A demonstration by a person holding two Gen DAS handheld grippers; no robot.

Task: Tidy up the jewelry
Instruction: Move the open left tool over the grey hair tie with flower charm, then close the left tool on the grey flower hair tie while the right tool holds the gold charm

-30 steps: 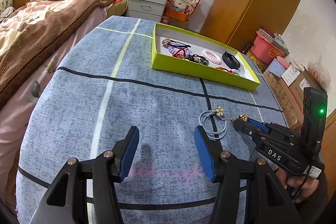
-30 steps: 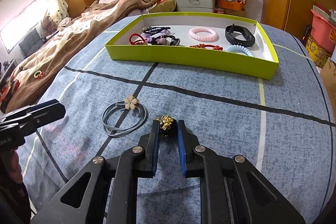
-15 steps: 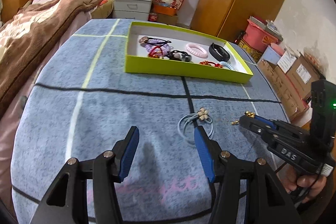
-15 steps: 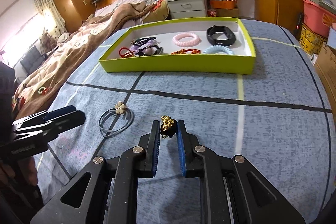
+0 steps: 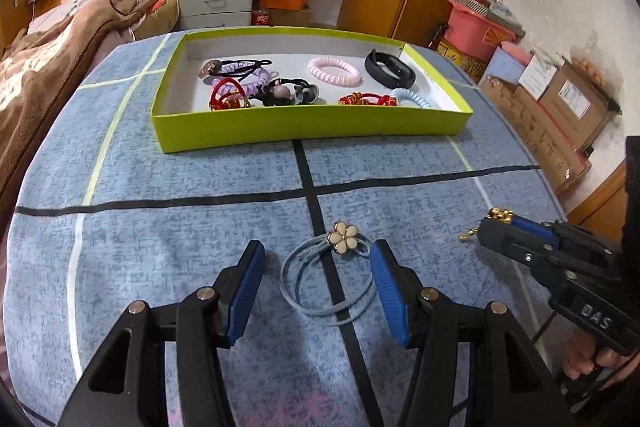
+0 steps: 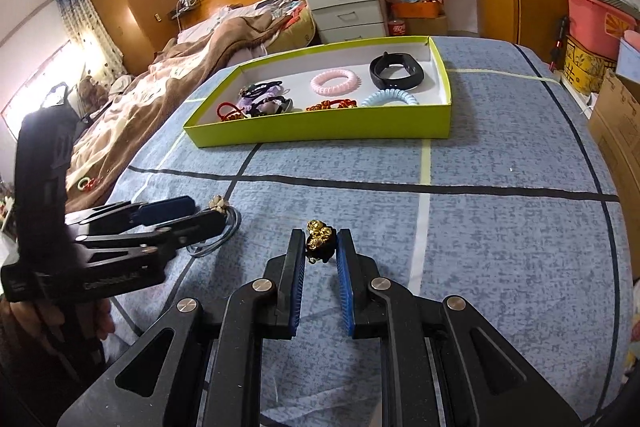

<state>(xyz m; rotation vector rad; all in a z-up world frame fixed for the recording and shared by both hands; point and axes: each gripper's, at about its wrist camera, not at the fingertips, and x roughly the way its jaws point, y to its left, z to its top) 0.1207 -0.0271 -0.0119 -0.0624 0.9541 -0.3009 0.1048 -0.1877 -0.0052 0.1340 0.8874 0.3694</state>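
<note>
Jewelry is lying both on the blue cloth [image 5: 160, 227] and inside a green tray [image 5: 312, 127] at the far end.

Left wrist view: the left gripper [image 5: 316, 287] is hovering with its jaws standing wide apart, nothing pressed between them. A grey-blue hair tie [image 5: 320, 287] is lying flat on the cloth between the two blue pads, its loops stretching toward the camera and its cream flower [image 5: 344, 237] sitting at the far end, facing up. The right gripper [image 5: 500, 217] is reaching in from the right edge, gold beads [image 5: 502, 214] showing at its tip. The tray is holding hair ties, a pink coil [image 5: 334, 71] and a black band [image 5: 390, 69].

Right wrist view: the right gripper [image 6: 320, 247] is clamping a small gold charm [image 6: 318, 237] between its nearly closed pads, above the cloth. The charm is standing upright, gold beads on top. The left gripper [image 6: 176, 215] is coming in from the left, pointing right, with the hair tie [image 6: 224, 227] lying at its tip. The tray [image 6: 320, 131] is sitting beyond a black line, its long side running left to right.
</note>
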